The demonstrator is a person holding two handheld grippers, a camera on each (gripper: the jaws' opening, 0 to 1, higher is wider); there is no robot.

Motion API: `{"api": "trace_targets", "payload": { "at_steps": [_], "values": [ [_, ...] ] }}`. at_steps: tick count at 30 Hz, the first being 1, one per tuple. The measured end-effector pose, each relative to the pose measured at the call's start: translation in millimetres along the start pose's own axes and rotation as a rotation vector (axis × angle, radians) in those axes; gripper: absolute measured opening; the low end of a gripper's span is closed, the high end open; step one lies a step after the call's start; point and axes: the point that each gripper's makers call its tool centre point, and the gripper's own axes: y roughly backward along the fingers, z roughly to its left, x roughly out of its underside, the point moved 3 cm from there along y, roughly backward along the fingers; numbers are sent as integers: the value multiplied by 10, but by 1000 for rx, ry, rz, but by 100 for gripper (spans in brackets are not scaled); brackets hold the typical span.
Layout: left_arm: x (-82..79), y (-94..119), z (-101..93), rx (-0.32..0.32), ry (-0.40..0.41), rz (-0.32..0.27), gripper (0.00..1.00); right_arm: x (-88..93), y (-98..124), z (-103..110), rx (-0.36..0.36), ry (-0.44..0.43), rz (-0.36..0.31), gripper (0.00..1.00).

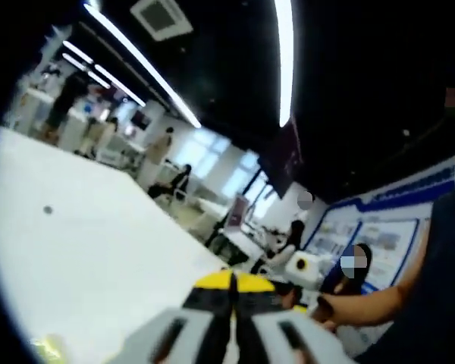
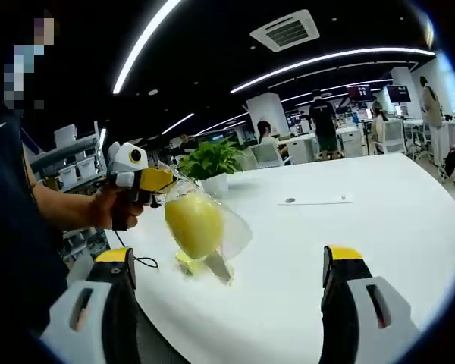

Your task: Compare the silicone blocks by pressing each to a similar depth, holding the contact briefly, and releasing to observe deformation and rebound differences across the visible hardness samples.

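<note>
No writing is reading clearly for me. My right gripper (image 2: 235, 277) is gaping wide, empty; ahead, my left gripper (image 2: 161, 180) is pinching a yellow block's clear bag (image 2: 201, 224) before a potted plant (image 2: 212, 163).

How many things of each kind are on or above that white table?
bagged yellow silicone sample: 1
potted plant: 1
paper sheet: 1
Total: 3
</note>
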Motion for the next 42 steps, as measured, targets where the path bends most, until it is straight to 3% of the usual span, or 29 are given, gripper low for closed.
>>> {"api": "trace_targets", "payload": {
  "at_steps": [20,26,30,34,42],
  "values": [
    [490,-125,589,-54,161,29,0,247,95,-53,30,-48,40,96],
    [645,-138,818,-73,256,35,0,288,107,-71,38,-55,55,96],
    [639,-79,986,-91,318,5,0,305,107,-78,40,-62,63,96],
    [660,-30,1268,-174,306,22,0,344,111,-88,45,-71,73,96],
    [752,-15,1702,-268,258,82,0,372,70,-104,45,-80,94,96]
  ]
}}
